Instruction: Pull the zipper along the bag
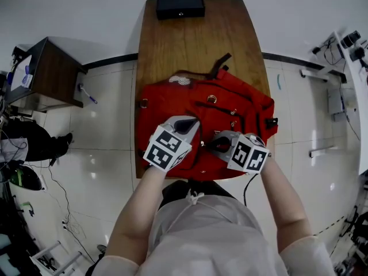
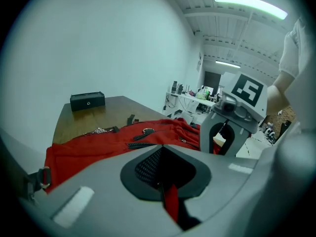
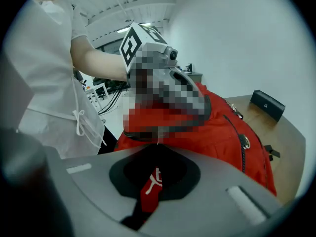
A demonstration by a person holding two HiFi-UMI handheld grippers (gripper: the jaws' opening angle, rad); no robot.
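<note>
A red bag [image 1: 172, 99] lies flat across the near half of a brown table [image 1: 195, 39], in the middle of the head view, with a small black box [image 1: 180, 6] at the table's far end, at the top of the frame. The person stands at the near edge, at the bottom of the frame, and both grippers are low over the bag's near side. The left gripper [image 1: 192, 125] sits left of centre and the right gripper [image 1: 213, 145] is just beside it to the right, their tips close together. In the left gripper view the jaws are pressed together on a thin red strip [image 2: 171, 204] that sticks out between them at the lower middle. It looks like part of the bag, though which part I cannot tell. Beyond it the bag [image 2: 103, 144] spreads toward the box [image 2: 87, 101] at the left, and the right gripper's body stands at the right of that frame. In the right gripper view the jaws are clamped on a red tab [image 3: 149, 191] with a white mark, at the bottom centre. The bag [image 3: 222, 132] fills the middle right there, and a black zipper [image 3: 241, 144] with a metal ring runs down its face.
</note>
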